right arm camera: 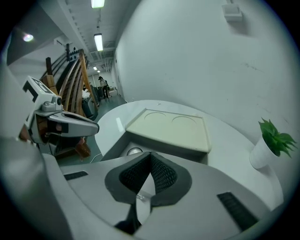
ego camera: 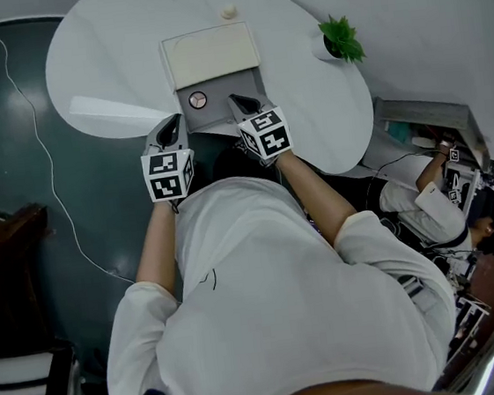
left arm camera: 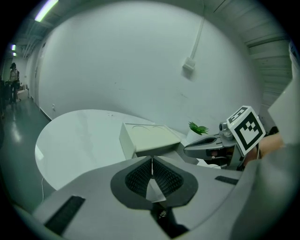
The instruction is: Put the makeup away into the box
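Two grippers, the left gripper (ego camera: 174,122) and right gripper (ego camera: 239,103), hang clenched and empty by the near end of the box (ego camera: 222,90); the compact (ego camera: 198,100) lies inside, so we should draw back gently, brushing neither it nor the lid (ego camera: 211,54)

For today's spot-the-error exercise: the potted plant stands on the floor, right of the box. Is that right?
No. The potted plant stands on the white table, right of the box; the head view shows it.
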Available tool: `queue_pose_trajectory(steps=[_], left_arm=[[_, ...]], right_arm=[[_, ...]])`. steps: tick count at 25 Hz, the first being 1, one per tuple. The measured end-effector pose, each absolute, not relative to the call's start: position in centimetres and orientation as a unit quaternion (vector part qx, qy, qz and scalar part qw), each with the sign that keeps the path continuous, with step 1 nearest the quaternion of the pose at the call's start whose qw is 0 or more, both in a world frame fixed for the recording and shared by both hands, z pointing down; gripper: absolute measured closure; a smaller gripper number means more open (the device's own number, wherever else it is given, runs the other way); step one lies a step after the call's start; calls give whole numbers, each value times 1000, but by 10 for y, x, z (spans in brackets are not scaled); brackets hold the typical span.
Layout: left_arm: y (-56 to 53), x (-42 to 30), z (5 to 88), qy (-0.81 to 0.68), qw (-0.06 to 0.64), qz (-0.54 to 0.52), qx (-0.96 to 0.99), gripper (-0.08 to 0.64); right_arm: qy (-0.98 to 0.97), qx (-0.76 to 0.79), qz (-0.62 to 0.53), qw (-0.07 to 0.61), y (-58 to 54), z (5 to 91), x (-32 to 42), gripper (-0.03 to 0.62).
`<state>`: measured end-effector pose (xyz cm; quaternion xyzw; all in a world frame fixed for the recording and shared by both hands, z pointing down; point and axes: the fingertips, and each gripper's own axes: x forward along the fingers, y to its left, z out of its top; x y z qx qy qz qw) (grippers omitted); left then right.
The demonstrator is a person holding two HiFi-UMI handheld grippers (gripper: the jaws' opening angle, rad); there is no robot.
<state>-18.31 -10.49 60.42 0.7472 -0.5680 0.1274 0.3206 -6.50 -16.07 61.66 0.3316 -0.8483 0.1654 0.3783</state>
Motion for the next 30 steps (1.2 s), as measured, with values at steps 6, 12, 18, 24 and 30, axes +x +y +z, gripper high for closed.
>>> queue_pose_trajectory(steps=[6,12,18,24,30], left_arm=[[-129,-139,596,-563,320,136,749,535],[-155,-95,580,-562,320,128,752,535],[-197,-97,534,-593,273,98,751,535],[-212,-100,466,-627,215,53,747,535],[-217,-112,390,-653,148,4,743,535]], right_arm=[[-848,351,183,353,-171,608,-10,595],[-853,362,189,326,-190,597,28,595],[-883,356,154,263,-233,547,14,595],[-913,348,100,190,-252,462,1,595],[-924,355,36,138,-268,391,-2,595]])
